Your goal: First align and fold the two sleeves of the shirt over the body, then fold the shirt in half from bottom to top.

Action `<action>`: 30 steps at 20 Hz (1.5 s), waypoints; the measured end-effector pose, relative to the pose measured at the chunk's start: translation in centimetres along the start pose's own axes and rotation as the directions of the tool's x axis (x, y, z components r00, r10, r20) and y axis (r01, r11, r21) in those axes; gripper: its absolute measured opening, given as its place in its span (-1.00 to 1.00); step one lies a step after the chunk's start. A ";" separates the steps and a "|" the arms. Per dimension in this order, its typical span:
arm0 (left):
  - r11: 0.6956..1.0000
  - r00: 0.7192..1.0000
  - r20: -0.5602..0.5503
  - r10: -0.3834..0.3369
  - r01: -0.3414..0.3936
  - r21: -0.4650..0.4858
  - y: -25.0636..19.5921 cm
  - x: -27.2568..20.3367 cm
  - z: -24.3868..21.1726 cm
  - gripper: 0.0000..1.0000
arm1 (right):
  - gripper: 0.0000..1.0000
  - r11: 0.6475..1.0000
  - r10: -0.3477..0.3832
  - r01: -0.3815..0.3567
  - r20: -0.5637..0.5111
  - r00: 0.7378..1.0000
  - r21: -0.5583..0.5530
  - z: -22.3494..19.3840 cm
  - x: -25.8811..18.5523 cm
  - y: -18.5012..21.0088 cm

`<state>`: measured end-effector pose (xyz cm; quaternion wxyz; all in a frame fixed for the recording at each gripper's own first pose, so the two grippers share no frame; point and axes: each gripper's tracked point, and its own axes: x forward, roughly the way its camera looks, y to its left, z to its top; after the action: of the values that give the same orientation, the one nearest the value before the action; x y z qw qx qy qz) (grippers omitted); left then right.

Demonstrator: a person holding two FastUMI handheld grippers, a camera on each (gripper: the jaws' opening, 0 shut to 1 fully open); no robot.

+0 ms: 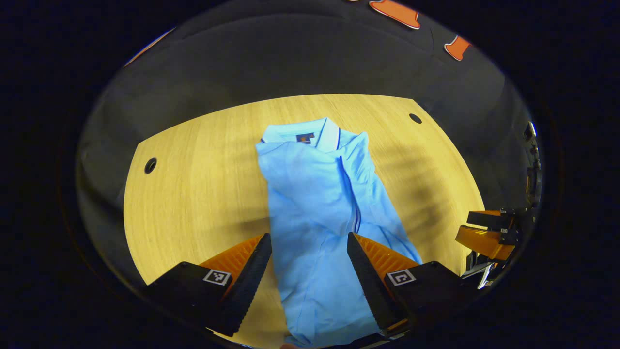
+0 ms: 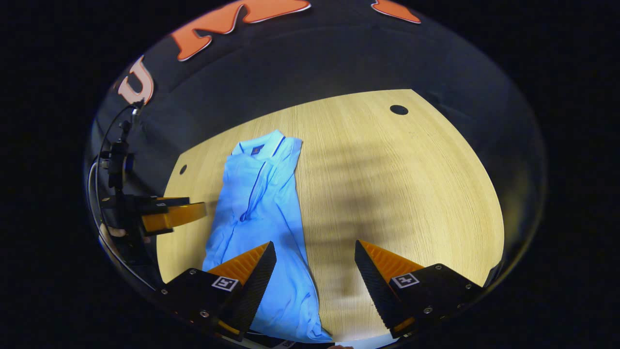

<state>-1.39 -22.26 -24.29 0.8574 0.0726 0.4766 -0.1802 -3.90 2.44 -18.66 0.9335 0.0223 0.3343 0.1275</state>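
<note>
Folding bottom to top comes next, I judge — the shirt (image 1: pixel 319 213), sleeves already over the body, lies collar-away on the table (image 1: pixel 193 184); both the left gripper (image 1: pixel 309 264) and right gripper (image 2: pixel 315 271) hover wide-jawed and empty above its hem — pinch both hem corners evenly.

Left gripper view above the shirt (image 1: pixel 319 213) hem facing its collar, right gripper view alongside, both sharing the table (image 2: pixel 402 184)

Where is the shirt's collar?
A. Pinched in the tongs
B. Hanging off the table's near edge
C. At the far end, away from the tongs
C: the shirt lies on the table with its collar at the far end, away from the open left tongs.
</note>
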 end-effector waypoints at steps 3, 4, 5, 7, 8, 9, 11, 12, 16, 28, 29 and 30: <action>0.999 0.999 -0.040 0.025 -0.027 -0.045 2.9 -2.0 -5.6 1.00 | 0.98 0.997 -0.020 0.015 -0.067 0.998 -0.072 -3.1 0.1 0.7; 0.998 0.998 -0.056 0.036 -0.039 -0.046 3.6 -2.0 -7.3 1.00 | 0.98 0.995 -0.030 0.022 -0.086 0.996 -0.093 -4.2 0.0 0.8; 0.998 0.995 -0.088 0.045 -0.049 -0.049 4.3 -2.0 -9.4 1.00 | 0.97 0.993 -0.047 0.035 -0.104 0.994 -0.108 -5.6 0.3 0.8; 0.995 0.989 -0.138 0.050 -0.061 -0.075 4.6 -1.8 -12.3 1.00 | 0.97 0.991 -0.068 0.049 -0.161 0.985 -0.123 -8.6 0.3 0.9; 0.994 0.986 -0.157 0.047 -0.062 -0.088 4.5 -1.9 -13.5 1.00 | 0.97 0.990 -0.078 0.054 -0.186 0.979 -0.133 -10.0 0.6 0.9; 0.993 0.984 -0.171 0.045 -0.062 -0.097 4.2 -1.9 -14.5 1.00 | 0.98 0.988 -0.088 0.058 -0.210 0.974 -0.145 -11.4 0.6 0.9; 0.992 0.979 -0.198 0.047 -0.069 -0.107 3.7 -2.0 -16.8 1.00 | 0.98 0.984 -0.105 0.063 -0.256 0.961 -0.167 -13.9 0.4 0.9; 0.991 0.976 -0.211 0.052 -0.077 -0.113 4.0 -2.2 -17.7 1.00 | 0.98 0.982 -0.115 0.068 -0.277 0.954 -0.175 -15.1 0.0 0.8; 0.987 0.963 -0.263 0.053 -0.090 -0.134 3.2 -3.1 -22.0 1.00 | 0.98 0.978 -0.146 0.083 -0.339 0.929 -0.192 -19.1 -1.4 0.1; 0.980 0.932 -0.356 0.068 -0.130 -0.151 2.2 -1.8 -28.8 0.99 | 0.95 0.962 -0.204 0.104 -0.418 0.885 -0.251 -24.2 -1.1 0.4; 0.980 0.930 -0.358 0.078 -0.137 -0.142 2.2 -2.2 -28.8 0.99 | 0.81 0.959 -0.216 0.113 -0.414 0.884 -0.258 -24.1 -1.1 0.1; 0.982 0.929 -0.360 0.085 -0.140 -0.129 2.4 -2.0 -28.8 0.94 | 0.68 0.960 -0.218 0.116 -0.413 0.884 -0.256 -24.3 -1.0 0.1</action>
<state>-24.21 -11.08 -38.14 0.7701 0.0652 0.6298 -0.0778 -19.98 1.26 -36.82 0.8386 -0.1413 0.5192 0.0848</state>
